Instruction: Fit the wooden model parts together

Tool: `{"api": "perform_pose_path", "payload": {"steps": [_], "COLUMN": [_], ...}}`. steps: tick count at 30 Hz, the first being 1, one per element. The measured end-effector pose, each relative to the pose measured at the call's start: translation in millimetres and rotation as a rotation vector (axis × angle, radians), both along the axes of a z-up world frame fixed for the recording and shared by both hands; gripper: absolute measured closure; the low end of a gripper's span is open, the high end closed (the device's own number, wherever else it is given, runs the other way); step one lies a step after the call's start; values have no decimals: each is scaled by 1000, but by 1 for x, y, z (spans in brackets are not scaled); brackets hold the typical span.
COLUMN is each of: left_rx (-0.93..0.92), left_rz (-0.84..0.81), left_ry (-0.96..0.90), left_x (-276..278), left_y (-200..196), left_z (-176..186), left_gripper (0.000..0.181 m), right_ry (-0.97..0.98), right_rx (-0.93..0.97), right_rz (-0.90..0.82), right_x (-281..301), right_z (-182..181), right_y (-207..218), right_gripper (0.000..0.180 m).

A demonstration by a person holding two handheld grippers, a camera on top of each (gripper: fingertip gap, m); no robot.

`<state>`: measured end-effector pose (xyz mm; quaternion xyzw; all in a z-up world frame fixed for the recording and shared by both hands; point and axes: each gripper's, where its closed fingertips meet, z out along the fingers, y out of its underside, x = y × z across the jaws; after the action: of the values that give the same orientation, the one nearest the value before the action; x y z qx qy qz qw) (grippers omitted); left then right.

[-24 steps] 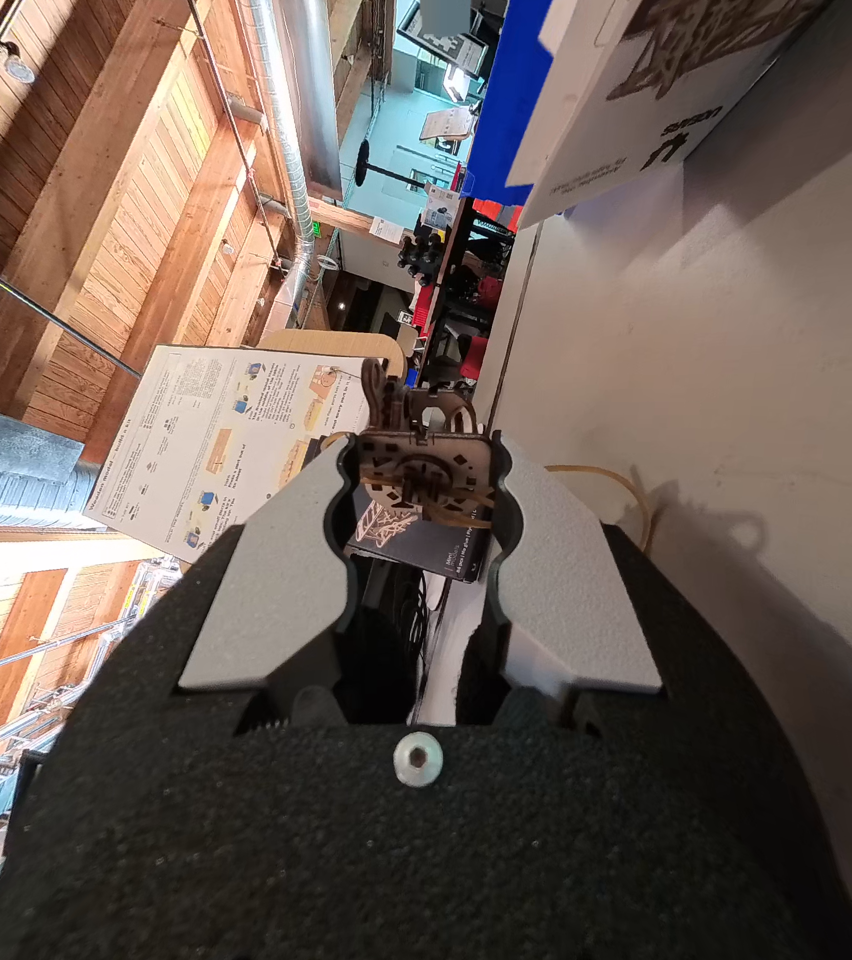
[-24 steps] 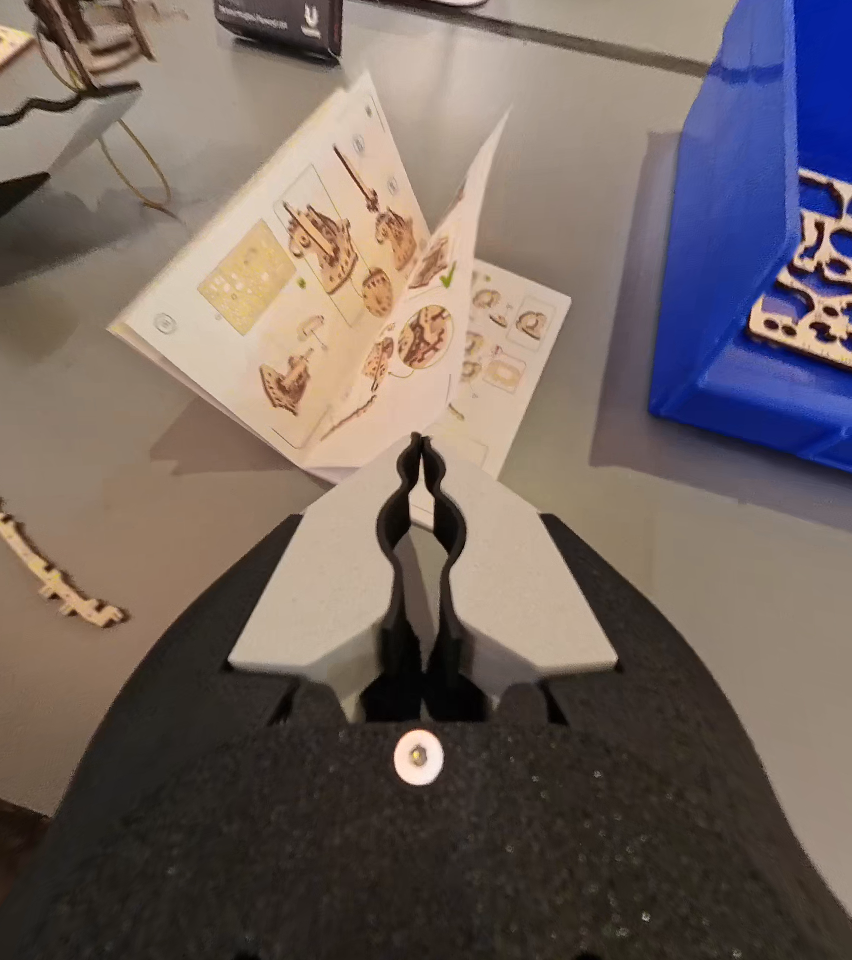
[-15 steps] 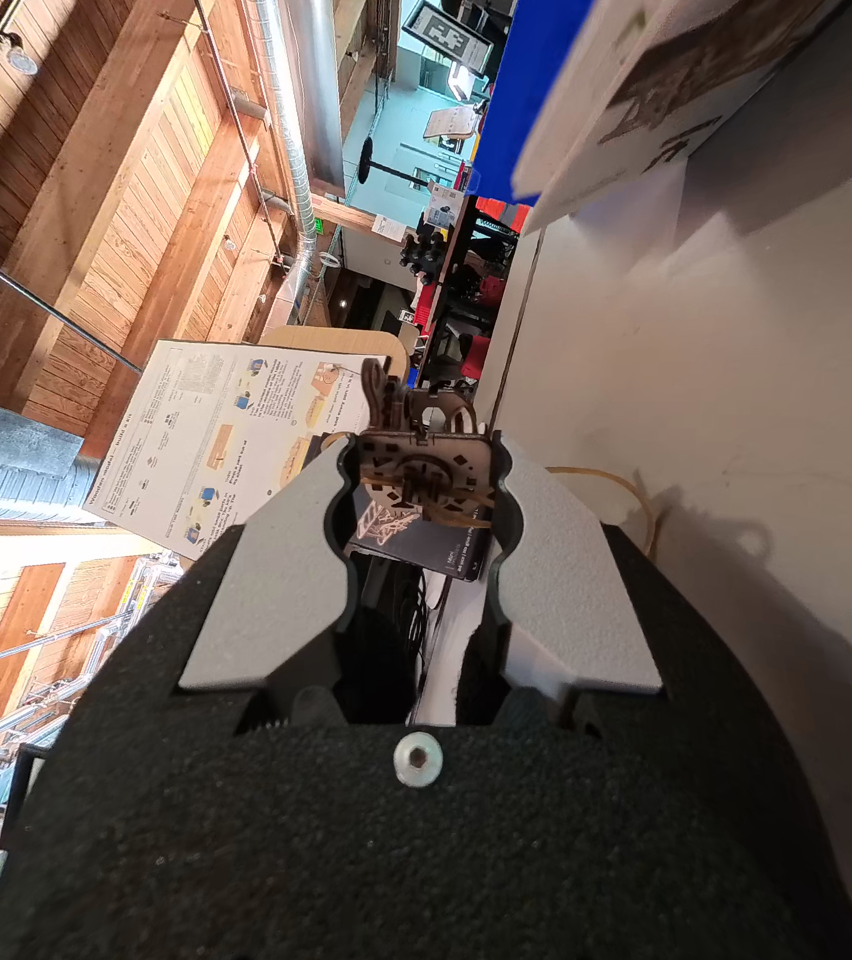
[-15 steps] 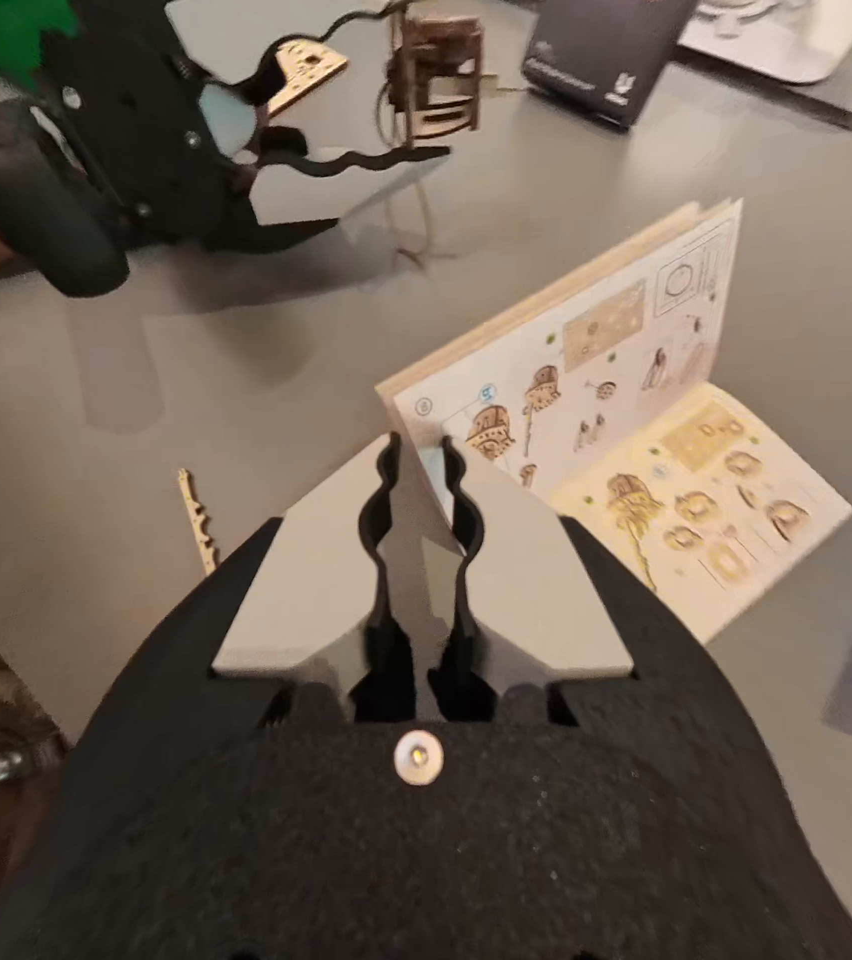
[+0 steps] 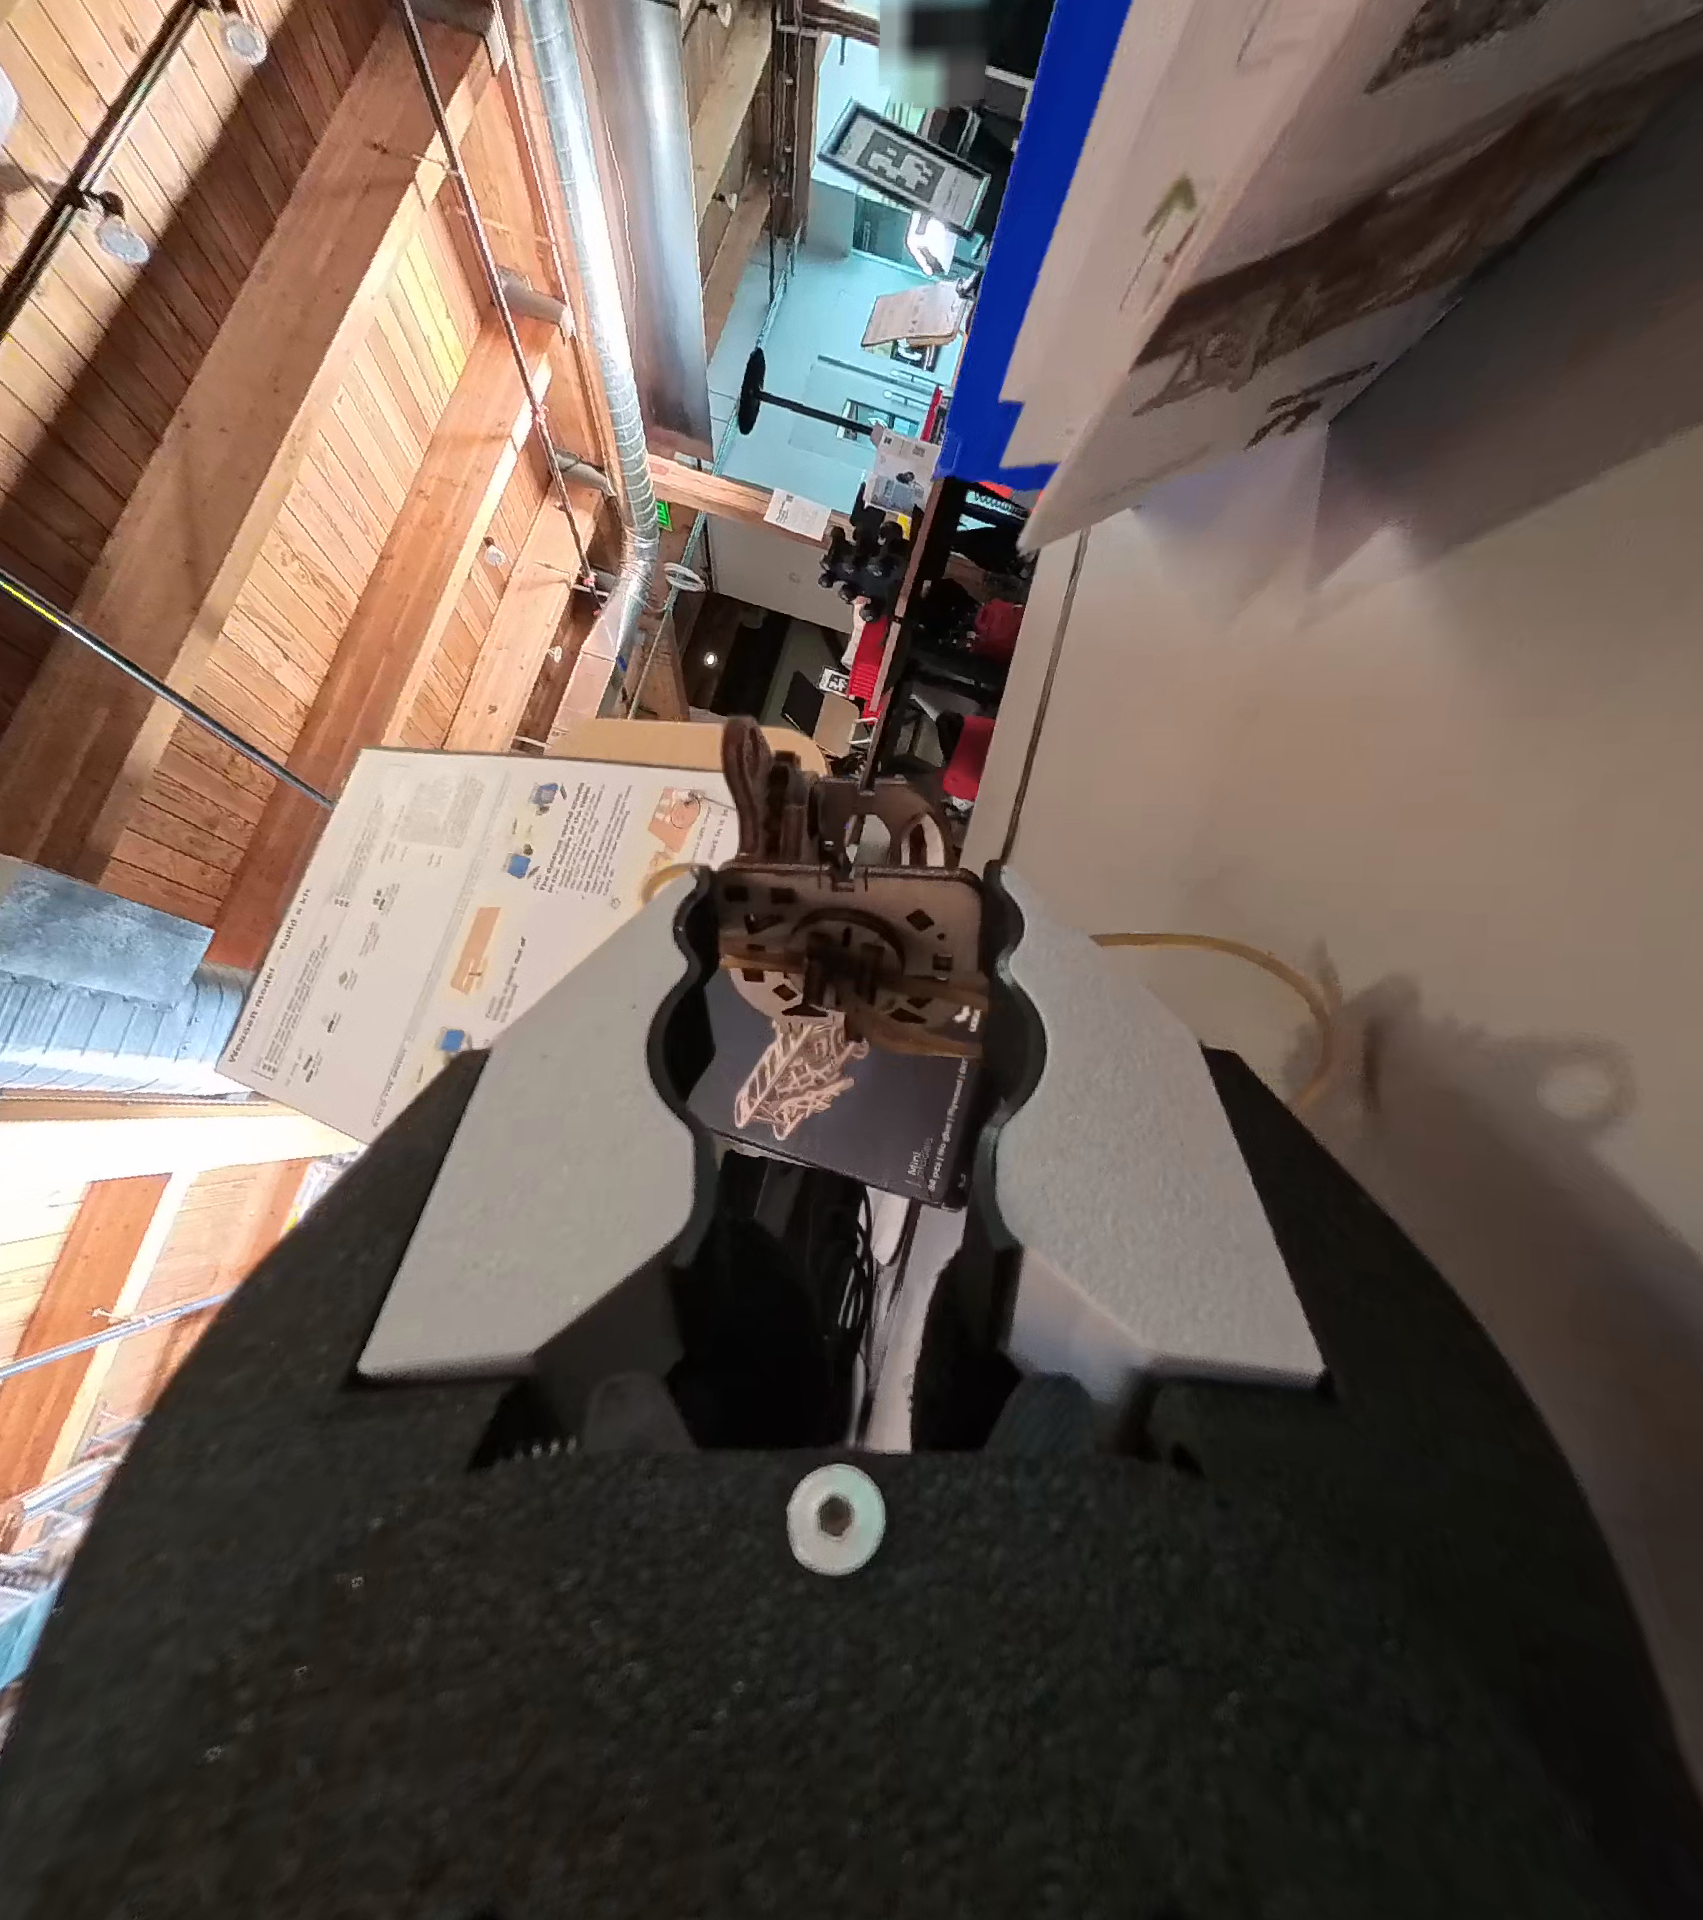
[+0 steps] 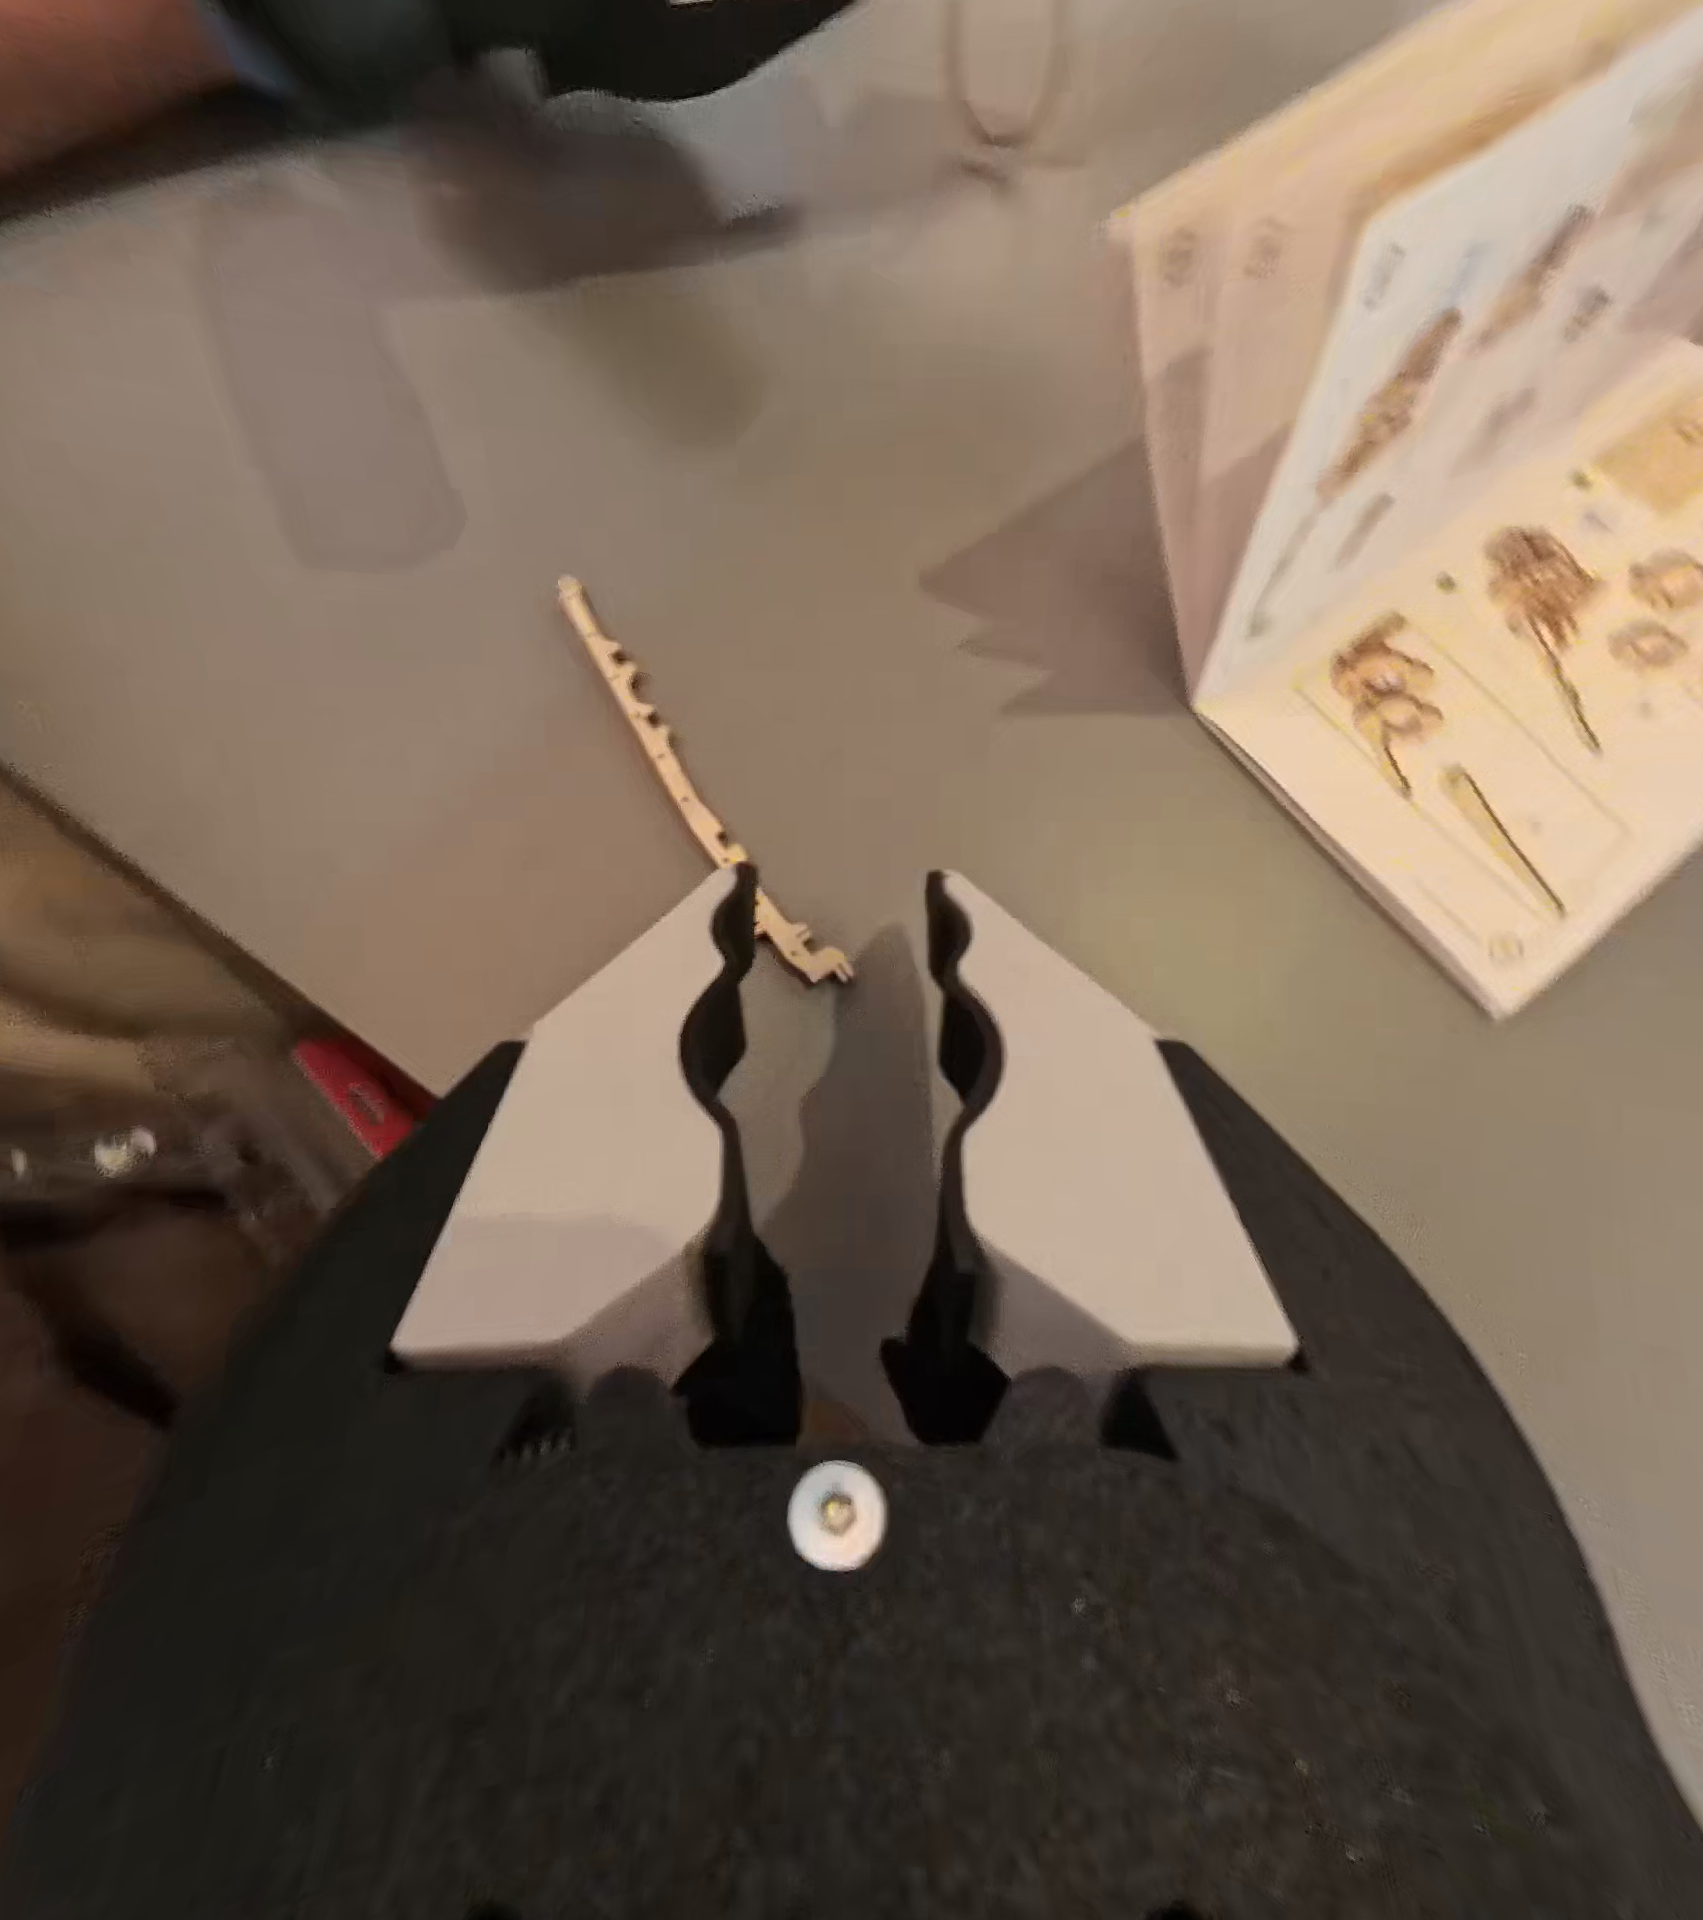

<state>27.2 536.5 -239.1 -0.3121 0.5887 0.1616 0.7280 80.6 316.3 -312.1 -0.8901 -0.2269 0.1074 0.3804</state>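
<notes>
Wooden model (image 5: pixel 847 935) pinched at the tips of the left claw (image 5: pixel 842 940), held off the grey table (image 5: pixel 1449 831). Thin wooden strip (image 6: pixel 660 738) flat on the table, near end between the spread tips of the right claw (image 6: pixel 839 904). Open booklet (image 6: pixel 1481 582) well right.

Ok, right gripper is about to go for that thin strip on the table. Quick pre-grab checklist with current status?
1. Right gripper open: ok, clear gap between jaws.
2. Strip flat on table, free of other parts: ok.
3. Strip centred between jaws: not ok, its near end sits by the left finger.
4. Left gripper shut on model: ok.
5. Booklet clear of the path: ok, off to the side.
6. Strip's notch details: cannot tell, blurred.
</notes>
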Motion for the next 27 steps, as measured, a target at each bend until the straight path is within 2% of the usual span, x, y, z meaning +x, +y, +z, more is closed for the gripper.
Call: {"api": "perform_pose_path", "payload": {"steps": [4,7,10,18,21,24,27], "left_rx": [-7,-19,-30,-54,-53,-48,-49], "left_rz": [-6,-21,-45,-62,-61,-58,-51], "left_ry": [-19,-33,-45,-67,-63,-57,-54], "left_x": [2,4,7,7,7,7,7], "left_y": [-7,-13,-18,-21,-21,-20,-18], "left_z": [4,6,7,10,9,9,8], "left_gripper": [134,134,134,134,134,134,133], "right_ry": [89,96,-20,6,-9,-31,-27], "right_rx": [-1,2,92,81,74,52,20], "right_rz": [-219,-294,-355,-406,-368,-342,-296], "right_x": [-3,-18,-19,-9,-3,-1,-9], "right_z": [-1,-11,-17,-16,-17,-17,-17], "right_y": [-15,-29,-27,-7,-1,6,9], "right_gripper": [129,125,130,136,153,151,135]}}
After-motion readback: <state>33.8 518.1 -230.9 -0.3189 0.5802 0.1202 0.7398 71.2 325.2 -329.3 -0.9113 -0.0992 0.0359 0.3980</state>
